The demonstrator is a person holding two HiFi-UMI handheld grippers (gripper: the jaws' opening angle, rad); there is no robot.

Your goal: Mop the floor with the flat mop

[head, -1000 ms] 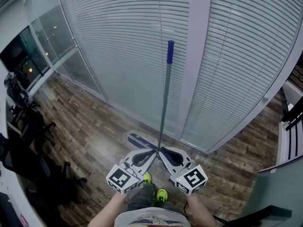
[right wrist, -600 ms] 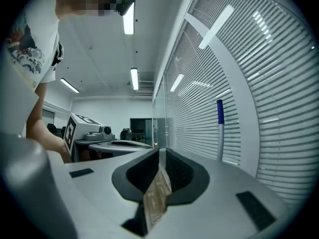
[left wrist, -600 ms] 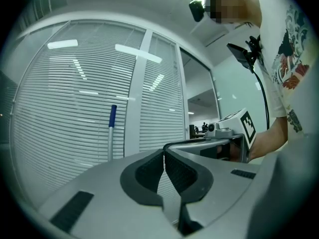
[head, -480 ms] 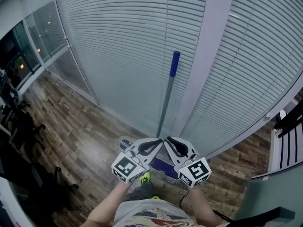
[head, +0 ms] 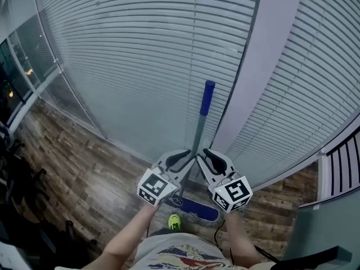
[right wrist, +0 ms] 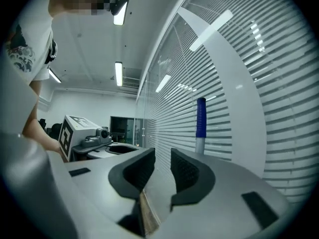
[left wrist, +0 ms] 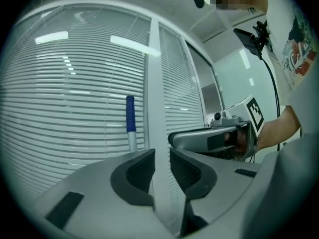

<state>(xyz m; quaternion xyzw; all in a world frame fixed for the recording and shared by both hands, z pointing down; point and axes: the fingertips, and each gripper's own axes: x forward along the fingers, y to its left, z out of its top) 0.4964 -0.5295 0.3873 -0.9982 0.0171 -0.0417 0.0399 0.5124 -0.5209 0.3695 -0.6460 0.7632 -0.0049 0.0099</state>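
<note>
The flat mop stands nearly upright against the slatted blinds, its blue grip (head: 207, 98) on top of a grey pole (head: 198, 134). Its blue head (head: 198, 210) lies on the wood floor (head: 73, 162) by my feet. My left gripper (head: 190, 153) and right gripper (head: 206, 153) flank the pole low down, tips close to it. Both pairs of jaws are opening. In the left gripper view the left gripper (left wrist: 162, 156) has nothing in its gap, and the pole (left wrist: 131, 123) rises beyond its left jaw. The right gripper (right wrist: 163, 156) is likewise empty, with the pole (right wrist: 200, 121) past its right jaw.
A glass wall with closed blinds (head: 140, 66) and a white pillar (head: 264, 55) stand right in front. A dark railing (head: 340, 167) is at the right. Dark office chairs (head: 11, 151) crowd the far left. My yellow-green shoe (head: 175, 222) is next to the mop head.
I and both grippers have come closer to the blinds. The pole now stands steeper and the mop head has slid back toward my feet.
</note>
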